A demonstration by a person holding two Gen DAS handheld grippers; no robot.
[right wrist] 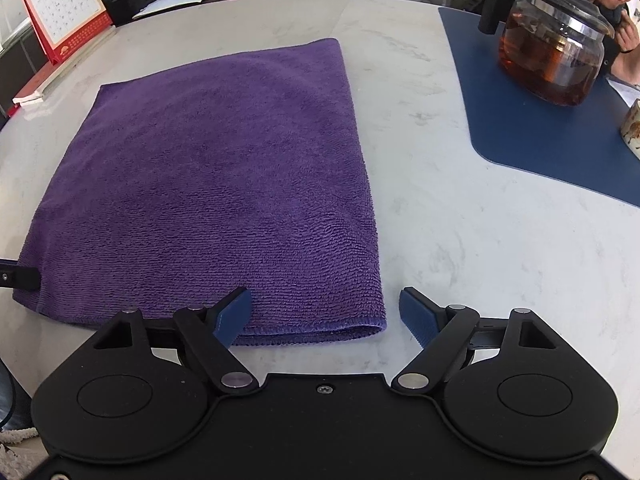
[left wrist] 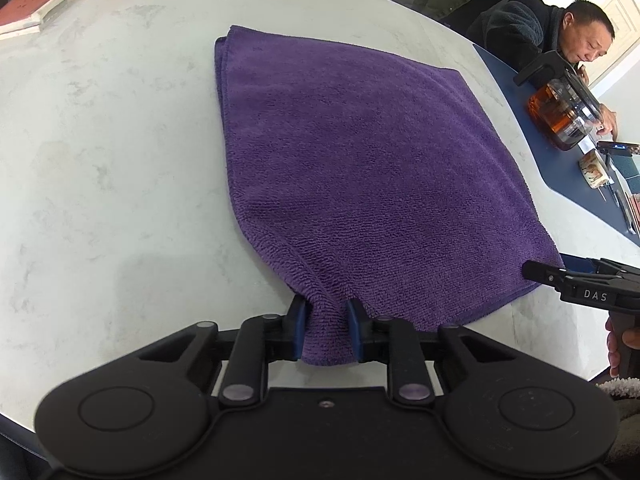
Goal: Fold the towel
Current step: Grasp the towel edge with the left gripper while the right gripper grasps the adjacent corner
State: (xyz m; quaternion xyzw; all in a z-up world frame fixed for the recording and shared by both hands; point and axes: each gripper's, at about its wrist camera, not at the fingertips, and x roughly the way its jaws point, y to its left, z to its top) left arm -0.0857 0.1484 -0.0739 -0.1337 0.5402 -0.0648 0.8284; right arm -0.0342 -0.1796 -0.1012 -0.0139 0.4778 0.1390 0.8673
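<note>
- Two grippers work a purple towel (right wrist: 208,184) lying flat, already doubled, on a white table (right wrist: 460,240).
- Left gripper (left wrist: 327,322) pinches the towel's near-left corner, cloth bunched.
- Right gripper (right wrist: 326,316) is spread around the near-right corner, not pressing; lifting now could skew the fold.

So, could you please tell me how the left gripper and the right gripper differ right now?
The left gripper is pinched shut on the purple towel's near corner, bunching it; the right gripper stands open around the other near corner, pads not pressing. Both point down at the towel's near edge.
</note>
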